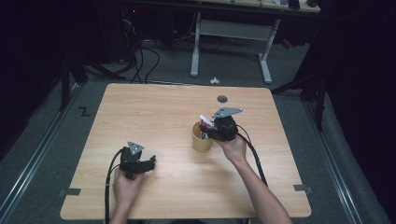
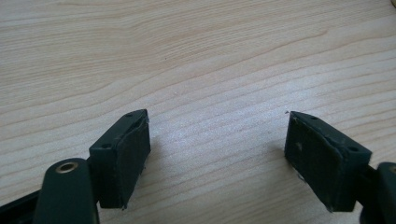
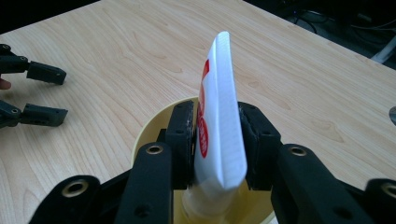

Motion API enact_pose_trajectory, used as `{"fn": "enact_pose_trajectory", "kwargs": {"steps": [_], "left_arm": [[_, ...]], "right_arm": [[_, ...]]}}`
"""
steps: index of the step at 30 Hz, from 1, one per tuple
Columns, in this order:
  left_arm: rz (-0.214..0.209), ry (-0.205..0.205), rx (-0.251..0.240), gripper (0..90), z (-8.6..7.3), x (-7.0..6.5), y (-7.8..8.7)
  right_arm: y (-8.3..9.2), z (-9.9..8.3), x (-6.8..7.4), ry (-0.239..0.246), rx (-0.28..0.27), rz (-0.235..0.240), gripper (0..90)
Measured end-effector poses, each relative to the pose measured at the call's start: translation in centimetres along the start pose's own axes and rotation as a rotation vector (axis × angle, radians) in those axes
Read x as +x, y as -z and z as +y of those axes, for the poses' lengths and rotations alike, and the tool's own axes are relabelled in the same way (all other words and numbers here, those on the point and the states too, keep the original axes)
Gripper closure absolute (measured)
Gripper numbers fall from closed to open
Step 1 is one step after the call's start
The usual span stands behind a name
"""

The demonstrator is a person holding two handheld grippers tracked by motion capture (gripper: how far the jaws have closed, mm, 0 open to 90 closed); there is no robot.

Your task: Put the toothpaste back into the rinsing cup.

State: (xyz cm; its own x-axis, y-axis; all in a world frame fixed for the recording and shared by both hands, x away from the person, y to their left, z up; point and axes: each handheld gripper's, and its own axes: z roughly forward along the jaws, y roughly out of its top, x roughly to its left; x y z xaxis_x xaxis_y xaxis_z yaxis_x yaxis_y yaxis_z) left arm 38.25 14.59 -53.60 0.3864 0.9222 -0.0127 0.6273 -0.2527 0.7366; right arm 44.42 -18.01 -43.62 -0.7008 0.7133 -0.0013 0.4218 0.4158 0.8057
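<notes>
My right gripper (image 3: 217, 140) is clamped on a white toothpaste tube (image 3: 219, 116) over the yellow cup (image 1: 201, 140), at three o'clock from the spread left gripper (image 2: 217, 149). The tube looks soft and light; I would grip near the stiff crimped end.

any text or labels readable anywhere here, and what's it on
Nothing can be read outright.
White tube over the yellow cup, between the right gripper's pads: red print along one face, seen edge-on, too squeezed to read.
Floor left of the table: a black mark shaped like "Z", possibly only tape.
Left gripper, open over bare wood: no lettering.
</notes>
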Motion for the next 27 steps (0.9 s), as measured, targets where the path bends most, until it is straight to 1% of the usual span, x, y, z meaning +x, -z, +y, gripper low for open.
{"fn": "enact_pose_trajectory", "kwargs": {"steps": [6, 9, 16, 19, 21, 25, 27], "left_arm": [[0.0, 0.0, 0.0, 22.8, 0.0, 0.0, 0.0], [0.0, 0.0, 0.0, 22.8, 0.0, 0.0, 0.0], [0.0, 0.0, 0.0, 22.8, 0.0, 0.0, 0.0], [-0.001, 0.0, 0.001, 22.8, 0.0, 0.0, 0.01], [-0.001, 0.0, 0.001, 22.8, 0.0, 0.0, 0.01], [0.0, 0.0, 0.0, 22.8, 0.0, 0.0, 0.0], [0.0, 0.0, 0.0, 22.8, 0.0, 0.0, 0.0]], "right_arm": [[0.05, -0.1, 0.1, 0.006, -0.001, -0.004, 65.6], [-0.04, -0.17, 0.11, -0.004, -0.002, 0.006, 63.3], [0.01, -0.16, 0.0, -0.023, -0.01, 0.021, 53.7], [0.01, -0.19, -0.13, -0.041, -0.005, 0.03, 49.2], [-0.01, -0.26, -0.2, -0.05, -0.003, 0.03, 47.1], [0.15, -0.33, -0.26, -0.043, -0.005, 0.011, 44.6], [0.39, -0.36, -0.21, -0.047, -0.019, 0.006, 44.1]]}}
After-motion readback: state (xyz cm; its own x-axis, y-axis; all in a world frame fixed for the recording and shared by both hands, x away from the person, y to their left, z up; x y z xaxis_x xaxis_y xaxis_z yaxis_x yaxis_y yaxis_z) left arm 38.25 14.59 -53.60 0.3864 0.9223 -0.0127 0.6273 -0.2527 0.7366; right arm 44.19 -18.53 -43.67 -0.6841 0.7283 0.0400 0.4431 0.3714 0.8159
